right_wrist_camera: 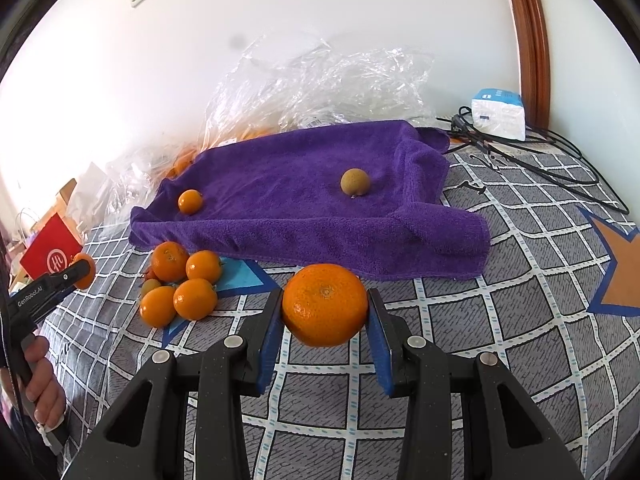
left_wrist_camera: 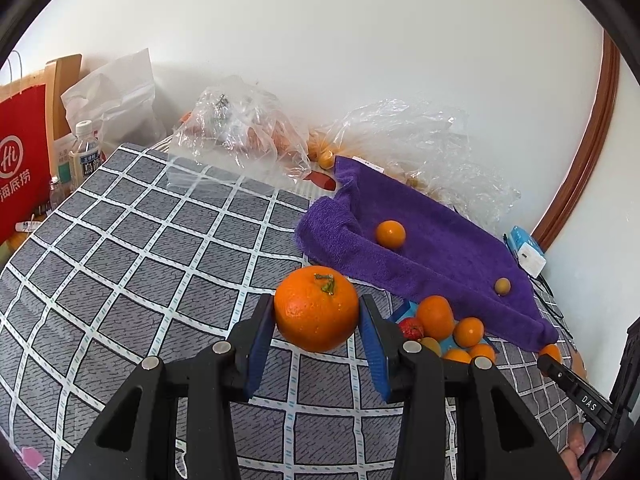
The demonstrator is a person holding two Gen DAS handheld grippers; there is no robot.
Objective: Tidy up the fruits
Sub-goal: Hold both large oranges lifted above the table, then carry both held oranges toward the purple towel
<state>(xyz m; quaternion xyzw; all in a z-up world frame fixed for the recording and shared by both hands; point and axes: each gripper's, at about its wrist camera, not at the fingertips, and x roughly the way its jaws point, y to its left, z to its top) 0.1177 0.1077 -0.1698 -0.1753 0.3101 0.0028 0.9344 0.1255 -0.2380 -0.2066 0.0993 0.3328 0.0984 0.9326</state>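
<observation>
My left gripper (left_wrist_camera: 317, 312) is shut on a large orange (left_wrist_camera: 316, 308) with a green stem, held above the checked cloth. My right gripper (right_wrist_camera: 325, 306) is shut on another large orange (right_wrist_camera: 325, 304). A purple towel (left_wrist_camera: 440, 248) (right_wrist_camera: 304, 196) lies beyond both, with a small orange (left_wrist_camera: 390, 233) (right_wrist_camera: 190, 201) and a brownish round fruit (left_wrist_camera: 502, 286) (right_wrist_camera: 355, 182) on it. A pile of several small oranges (right_wrist_camera: 180, 284) (left_wrist_camera: 448, 328) sits at the towel's near edge, with a red fruit (left_wrist_camera: 411, 328) among them.
Crumpled clear plastic bags (left_wrist_camera: 240, 128) (right_wrist_camera: 320, 80) with fruit lie along the wall. A red paper bag (left_wrist_camera: 22, 160) and a bottle (left_wrist_camera: 84, 152) stand at the far left. A white box (right_wrist_camera: 498, 114) and black cables (right_wrist_camera: 540, 152) lie at the right by the wooden frame.
</observation>
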